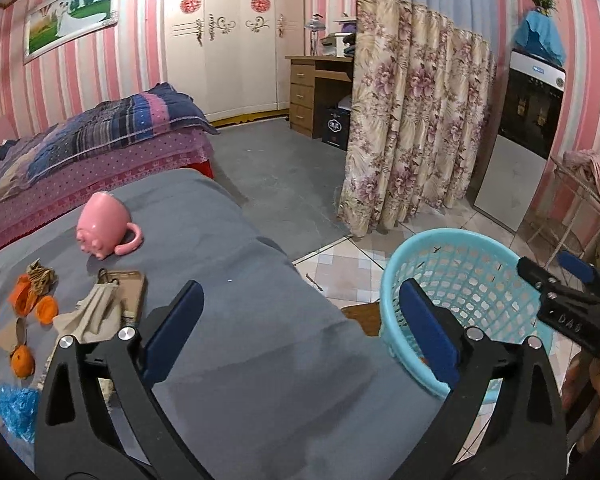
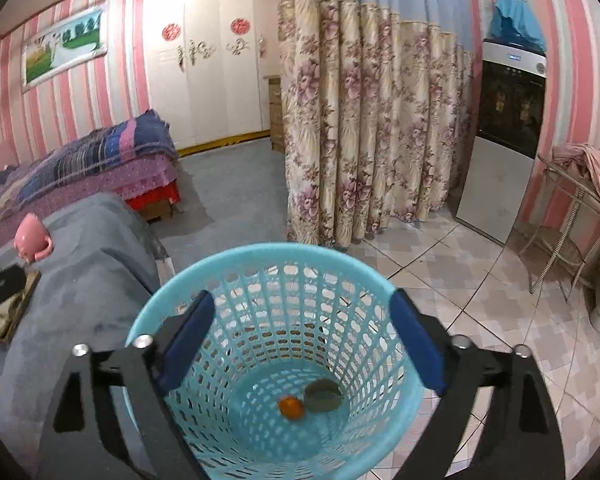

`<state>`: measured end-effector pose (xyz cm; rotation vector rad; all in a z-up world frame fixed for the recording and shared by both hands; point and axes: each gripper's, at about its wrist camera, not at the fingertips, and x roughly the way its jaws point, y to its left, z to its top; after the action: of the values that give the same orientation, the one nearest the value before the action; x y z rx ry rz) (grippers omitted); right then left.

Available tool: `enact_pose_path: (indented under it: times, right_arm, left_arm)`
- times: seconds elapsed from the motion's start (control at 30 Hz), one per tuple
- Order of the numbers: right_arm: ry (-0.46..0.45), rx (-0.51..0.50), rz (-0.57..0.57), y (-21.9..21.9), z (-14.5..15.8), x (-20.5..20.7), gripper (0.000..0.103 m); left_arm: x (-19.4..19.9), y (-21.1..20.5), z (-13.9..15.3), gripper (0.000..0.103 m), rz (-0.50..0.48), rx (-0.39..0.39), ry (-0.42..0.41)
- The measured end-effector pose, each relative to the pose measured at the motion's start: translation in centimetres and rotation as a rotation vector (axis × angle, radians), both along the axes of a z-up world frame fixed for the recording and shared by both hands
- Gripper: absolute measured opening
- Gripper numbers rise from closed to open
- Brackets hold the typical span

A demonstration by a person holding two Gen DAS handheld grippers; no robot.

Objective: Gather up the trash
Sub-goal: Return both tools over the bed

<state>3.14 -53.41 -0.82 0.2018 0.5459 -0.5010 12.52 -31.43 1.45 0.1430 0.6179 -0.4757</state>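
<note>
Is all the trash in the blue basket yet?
Not yet. The basket holds an orange peel and a round lid-like piece. Both grippers are open and empty. More orange peels, a blue wrapper and paper scraps wait on the grey cloth.

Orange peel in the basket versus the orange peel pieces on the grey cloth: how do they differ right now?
The orange peel in the basket is a single piece lying on the bottom of the blue basket, beside a greenish round thing. The orange peel pieces on the grey cloth are several, scattered among twine and paper scraps, still uncollected. Both are bright orange. Neither touches a gripper.
</note>
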Motion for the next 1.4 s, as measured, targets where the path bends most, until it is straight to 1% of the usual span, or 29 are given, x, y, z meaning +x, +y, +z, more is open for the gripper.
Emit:
enact_pose_path:
  times: [0.07, 0.2, 0.33, 0.4, 0.43, 0.47, 0.53, 0.73, 0.8, 0.93, 1.03, 1.2, 1.4]
  right_arm:
    - [-0.011, -0.001, -0.012, 0.3, 0.6, -0.3, 0.097]
    - [-0.027, -0.012, -0.010, 2.1, 1.8, -0.6, 0.098]
    - [-0.071, -0.027, 0.025, 6.0, 3.4, -0.7, 0.098]
    - [-0.085, -0.024, 0.045, 7.6, 3.8, -0.5, 0.098]
    - [-0.095, -0.019, 0.059, 8.8, 4.0, -0.4, 0.098]
    - [-0.102, -0.016, 0.072, 9.9, 4.2, -0.2, 0.098]
    - [-0.111, -0.012, 0.103, 12.1, 4.4, 0.3, 0.098]
    - [-0.106, -0.030, 0.222, 19.1, 4.1, 2.2, 0.098]
    - [-0.102, -0.035, 0.247, 20.9, 3.9, 2.6, 0.098]
    - [-0.085, -0.060, 0.312, 25.4, 3.1, 3.5, 0.098]
    - [-0.075, -0.075, 0.346, 28.0, 2.6, 4.0, 0.098]
    - [-0.066, -0.097, 0.382, 30.9, 2.3, 4.6, 0.098]
    - [-0.060, -0.113, 0.407, 33.4, 1.9, 5.4, 0.098]
  left_arm:
    - [-0.2, 1.3, 0.4, 0.095, 0.021, -0.012, -0.003]
    - [-0.8, 4.1, 1.0, 0.097, 0.060, -0.021, -0.009]
    - [-1.5, 7.6, 1.8, 0.097, 0.108, -0.004, -0.037]
    - [-2.0, 10.3, 2.3, 0.097, 0.145, 0.004, -0.053]
    - [-2.0, 11.0, 2.4, 0.097, 0.155, 0.006, -0.057]
    - [-2.2, 12.8, 2.5, 0.097, 0.181, 0.010, -0.064]
    - [-2.4, 15.1, 2.6, 0.097, 0.214, 0.012, -0.068]
    - [-2.8, 24.5, 2.0, 0.097, 0.355, 0.010, -0.049]
    - [-2.9, 27.3, 1.8, 0.097, 0.401, 0.006, -0.046]
    - [-3.3, 31.4, 1.2, 0.097, 0.475, 0.013, -0.044]
    - [-3.6, 34.7, 0.7, 0.097, 0.526, 0.021, -0.048]
    - [-3.8, 38.2, -0.3, 0.097, 0.572, 0.019, -0.038]
    - [-4.0, 40.1, -0.8, 0.097, 0.606, 0.043, -0.060]
